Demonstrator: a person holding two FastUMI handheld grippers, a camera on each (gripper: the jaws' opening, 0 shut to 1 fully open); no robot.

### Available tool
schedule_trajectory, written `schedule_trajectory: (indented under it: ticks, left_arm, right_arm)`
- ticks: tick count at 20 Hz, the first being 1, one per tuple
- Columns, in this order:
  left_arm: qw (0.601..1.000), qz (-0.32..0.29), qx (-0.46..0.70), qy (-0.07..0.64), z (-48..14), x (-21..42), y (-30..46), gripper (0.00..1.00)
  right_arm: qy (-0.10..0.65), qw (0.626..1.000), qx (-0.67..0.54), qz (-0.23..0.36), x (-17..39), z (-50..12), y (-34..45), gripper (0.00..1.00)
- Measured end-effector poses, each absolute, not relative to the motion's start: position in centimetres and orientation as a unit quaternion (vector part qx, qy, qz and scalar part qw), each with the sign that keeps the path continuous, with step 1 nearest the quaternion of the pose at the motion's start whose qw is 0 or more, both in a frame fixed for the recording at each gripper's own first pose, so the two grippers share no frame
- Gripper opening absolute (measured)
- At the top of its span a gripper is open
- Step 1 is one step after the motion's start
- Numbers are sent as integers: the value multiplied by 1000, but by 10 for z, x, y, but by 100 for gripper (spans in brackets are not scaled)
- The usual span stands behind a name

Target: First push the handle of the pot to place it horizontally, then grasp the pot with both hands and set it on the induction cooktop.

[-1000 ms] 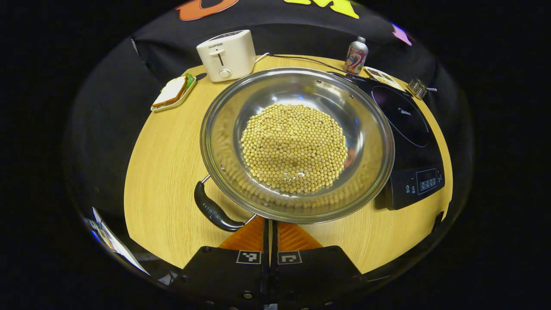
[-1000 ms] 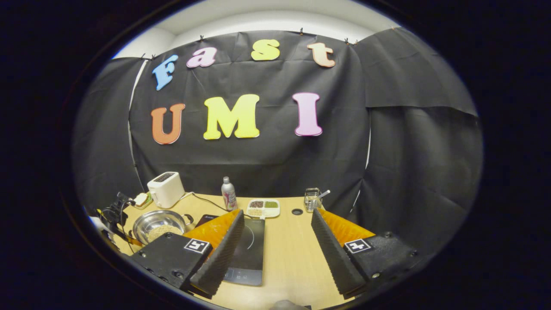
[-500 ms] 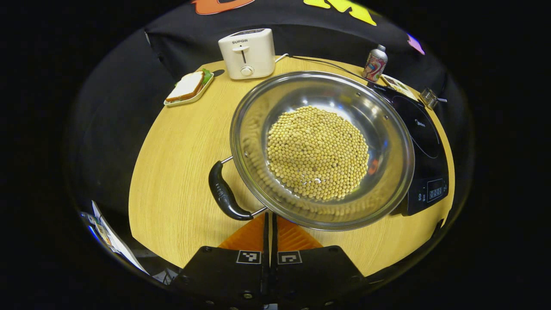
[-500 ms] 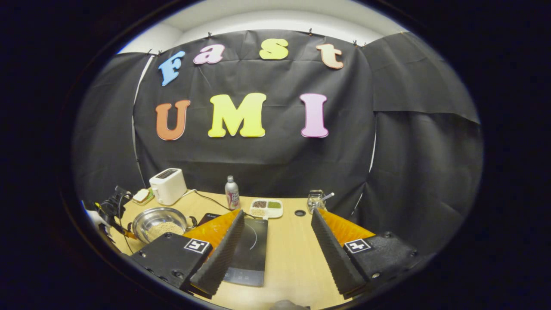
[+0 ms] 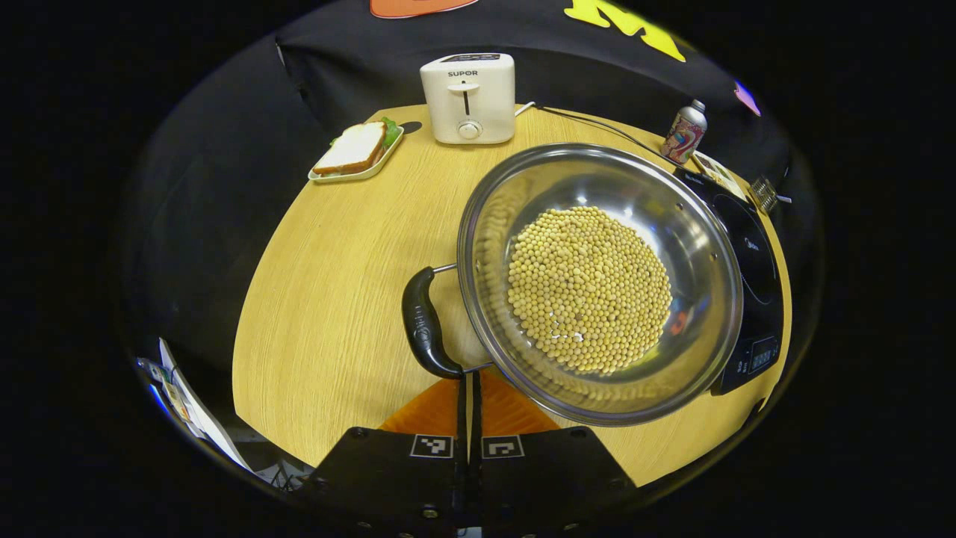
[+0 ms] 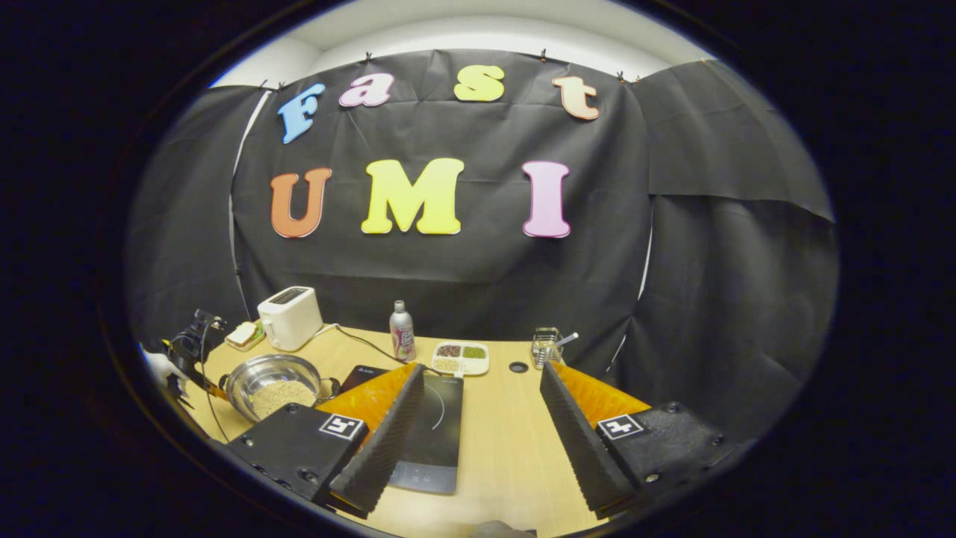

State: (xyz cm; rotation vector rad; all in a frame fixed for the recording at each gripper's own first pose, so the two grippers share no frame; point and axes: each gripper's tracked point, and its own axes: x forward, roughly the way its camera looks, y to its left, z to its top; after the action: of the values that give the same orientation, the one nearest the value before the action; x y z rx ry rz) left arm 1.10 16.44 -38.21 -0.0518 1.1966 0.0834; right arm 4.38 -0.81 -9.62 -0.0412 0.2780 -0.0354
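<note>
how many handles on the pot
2: one black handle on the pot side nearest the shut left gripper; a second on the opposite side, toward the induction cooktop, in the right gripper view.

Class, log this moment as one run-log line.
left gripper: shut, at pot handle | right gripper: open, above cooktop | pot: on table

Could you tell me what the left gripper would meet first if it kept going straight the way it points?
Probably the pot's black handle, whose near end sits just ahead of the closed left gripper; contact is unclear.
</note>
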Motion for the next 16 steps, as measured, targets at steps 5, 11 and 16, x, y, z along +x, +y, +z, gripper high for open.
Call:
schedule_trajectory:
  ticks: [5, 11, 16]
  left_arm:
    - [827, 42, -24, 560, -383, 22, 174, 0]
    - [827, 47, -38, 559, -382, 33, 183, 0]
    - [825, 53, -35, 562, -380, 41, 194, 0]
  right_arm:
    - [138, 990, -22, -24, 39, -96, -10, 96]
    - [141, 989, -24, -22, 36, -97, -5, 97]
    - [145, 989, -24, -26, 36, -98, -2, 96]
